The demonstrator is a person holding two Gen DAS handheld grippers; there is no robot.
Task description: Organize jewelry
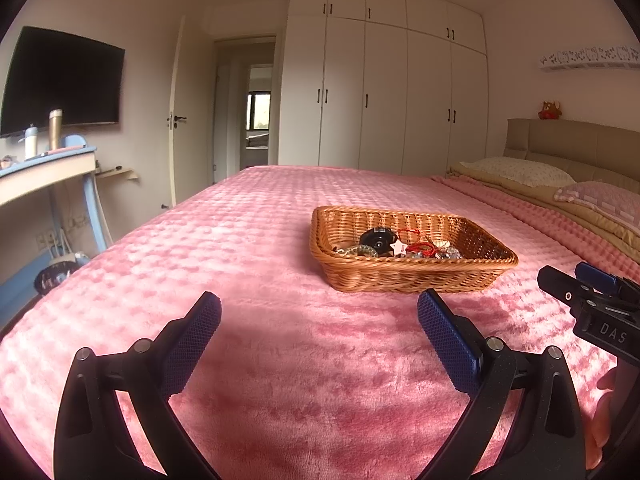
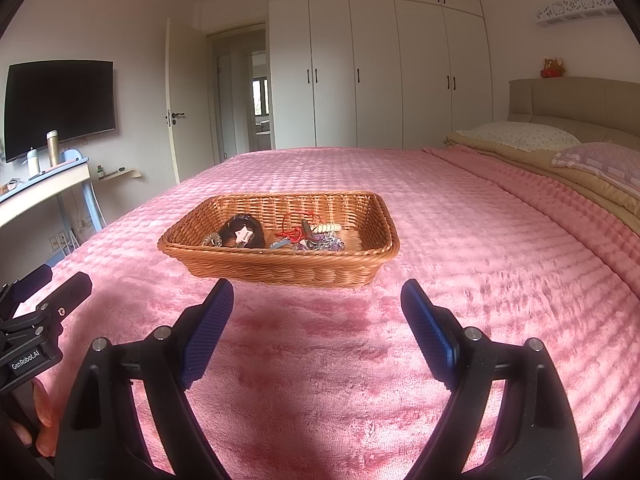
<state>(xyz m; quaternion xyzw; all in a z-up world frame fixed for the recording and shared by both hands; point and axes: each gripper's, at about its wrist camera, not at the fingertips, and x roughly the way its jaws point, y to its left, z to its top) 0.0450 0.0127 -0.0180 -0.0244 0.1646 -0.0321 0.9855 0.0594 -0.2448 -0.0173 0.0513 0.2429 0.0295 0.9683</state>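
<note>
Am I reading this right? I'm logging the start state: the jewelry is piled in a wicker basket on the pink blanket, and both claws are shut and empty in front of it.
Not quite: both claws are open, not shut. The left claw and right claw each show a wide gap in their own wrist views. The rest holds: the jewelry lies in the wicker basket on the pink blanket, claws empty.

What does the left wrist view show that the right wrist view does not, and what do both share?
Only the left wrist view shows the right hand-held gripper from the side at its right edge. Only the right wrist view shows the left hand-held gripper at its left edge, plus a small bottle on the wall shelf. Both share the wicker basket of jewelry on the pink blanket, the wardrobe and the television.
</note>
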